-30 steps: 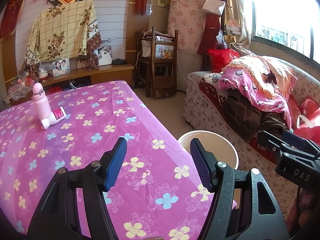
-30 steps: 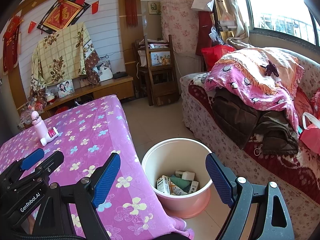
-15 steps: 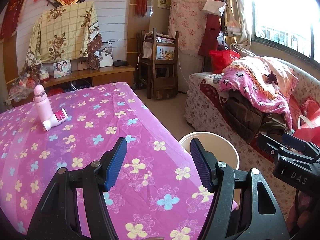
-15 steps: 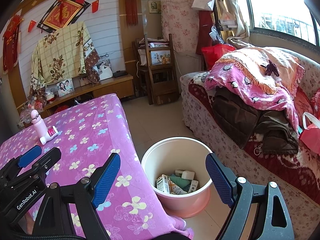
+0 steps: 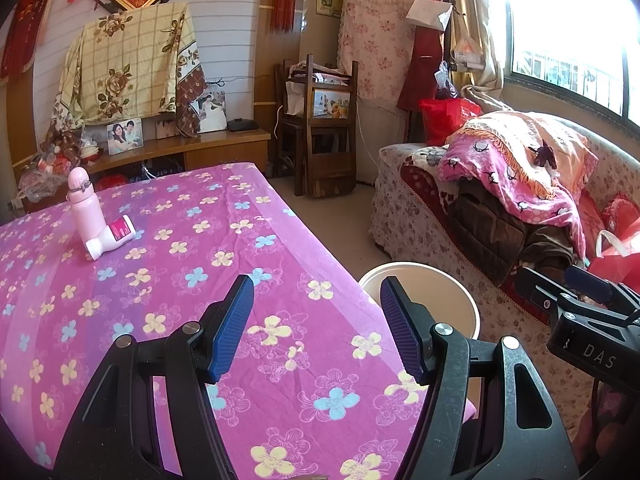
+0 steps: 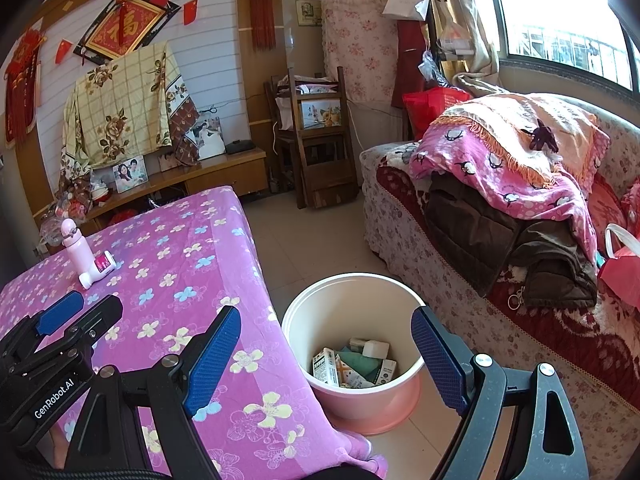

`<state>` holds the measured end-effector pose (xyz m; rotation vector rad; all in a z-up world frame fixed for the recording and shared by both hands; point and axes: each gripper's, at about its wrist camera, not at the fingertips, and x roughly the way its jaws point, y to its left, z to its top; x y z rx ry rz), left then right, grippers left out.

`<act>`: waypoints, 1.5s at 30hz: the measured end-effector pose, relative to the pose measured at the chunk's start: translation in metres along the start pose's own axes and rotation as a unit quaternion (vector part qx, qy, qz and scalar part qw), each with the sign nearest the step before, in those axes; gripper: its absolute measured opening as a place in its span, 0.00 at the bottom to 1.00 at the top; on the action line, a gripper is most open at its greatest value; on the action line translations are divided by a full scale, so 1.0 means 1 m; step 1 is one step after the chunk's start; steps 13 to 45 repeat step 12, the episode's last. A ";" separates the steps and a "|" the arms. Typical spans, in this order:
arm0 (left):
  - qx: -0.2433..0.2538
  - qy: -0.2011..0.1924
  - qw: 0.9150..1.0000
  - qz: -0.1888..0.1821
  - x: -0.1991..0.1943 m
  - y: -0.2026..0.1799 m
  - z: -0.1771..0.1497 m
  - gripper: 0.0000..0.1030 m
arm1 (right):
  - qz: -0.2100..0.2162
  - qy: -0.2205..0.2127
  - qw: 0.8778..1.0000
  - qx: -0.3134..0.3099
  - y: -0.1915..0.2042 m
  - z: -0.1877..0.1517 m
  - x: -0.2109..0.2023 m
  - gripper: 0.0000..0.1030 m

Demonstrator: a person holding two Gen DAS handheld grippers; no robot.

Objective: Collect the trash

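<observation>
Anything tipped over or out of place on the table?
One thing: a small white bottle with a magenta label lies on its side against the upright pink bottle. No spill shows. The trash sits inside the bin beside the table.

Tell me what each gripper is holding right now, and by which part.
Nothing is held. The left gripper is open above the flowered tablecloth, and the right gripper is open over the trash bin, with nothing between their pads.
</observation>
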<state>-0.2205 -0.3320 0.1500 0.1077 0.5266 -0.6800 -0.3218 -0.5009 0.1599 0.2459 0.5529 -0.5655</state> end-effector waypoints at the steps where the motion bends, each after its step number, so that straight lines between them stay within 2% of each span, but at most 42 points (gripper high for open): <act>1: 0.000 0.000 1.000 -0.001 0.000 0.000 0.000 0.63 | 0.000 0.000 1.000 0.000 0.000 0.000 0.000 0.83; 45: 0.010 -0.002 1.000 0.000 0.004 0.005 -0.006 0.63 | 0.000 0.008 1.000 -0.003 -0.001 -0.004 0.007 0.83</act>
